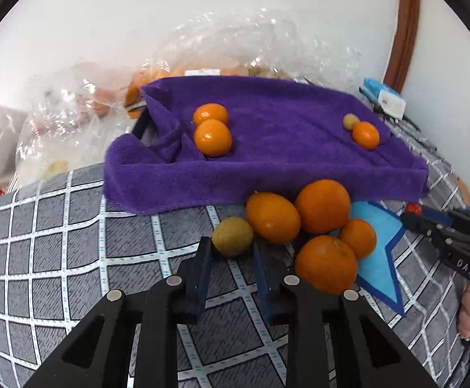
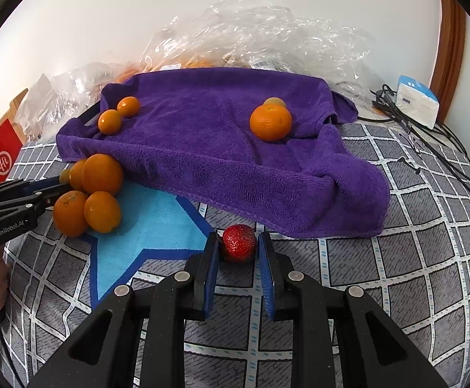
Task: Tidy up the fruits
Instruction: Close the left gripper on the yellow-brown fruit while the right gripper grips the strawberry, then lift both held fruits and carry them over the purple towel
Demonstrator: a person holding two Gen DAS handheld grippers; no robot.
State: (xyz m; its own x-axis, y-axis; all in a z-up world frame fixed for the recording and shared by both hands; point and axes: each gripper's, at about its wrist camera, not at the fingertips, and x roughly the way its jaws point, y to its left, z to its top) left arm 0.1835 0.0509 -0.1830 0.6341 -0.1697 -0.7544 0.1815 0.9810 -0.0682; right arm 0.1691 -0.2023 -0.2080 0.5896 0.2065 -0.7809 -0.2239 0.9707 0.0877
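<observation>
Fruit count, left to right, left wrist view:

1. The purple towel [image 1: 267, 168] carries two oranges touching each other at 11 o'clock [image 1: 212, 129]. At 1 o'clock it carries one small brown-green fruit [image 1: 351, 121] touching one more orange [image 1: 365, 135].
2. On the checked bedsheet [image 1: 57, 242], just in front of the towel's edge, sits a cluster of four oranges [image 1: 322, 207], packed against one another.
3. One brown-green fruit [image 1: 232, 236] sits at the cluster's left side.
4. Total: seven oranges, two brown-green fruits, one red fruit.

Gripper state:

- My left gripper [image 1: 231, 249] is closed on the brown-green fruit at the cluster, with one pad on each side of it.
- My right gripper [image 2: 238, 246] is closed on the red fruit [image 2: 238, 239], which is speckled. It sits on the bedsheet at 12 o'clock from the jaws, just in front of the towel's drooping hem and beside the blue star patch [image 2: 151, 220].

Hidden or unclear items:

- The towel drapes over something. Only a dark edge [image 1: 141, 126] shows at its left corner, and I cannot tell what it is.
- Crumpled plastic bags [image 2: 267, 32] behind the towel show orange shapes inside. Their number cannot be read.
- In the right wrist view, the orange at 1 o'clock covers most of the small brown-green fruit.
- A white-and-blue box [image 2: 417, 100] with cables [image 2: 428, 135] lies at 2 o'clock.
</observation>
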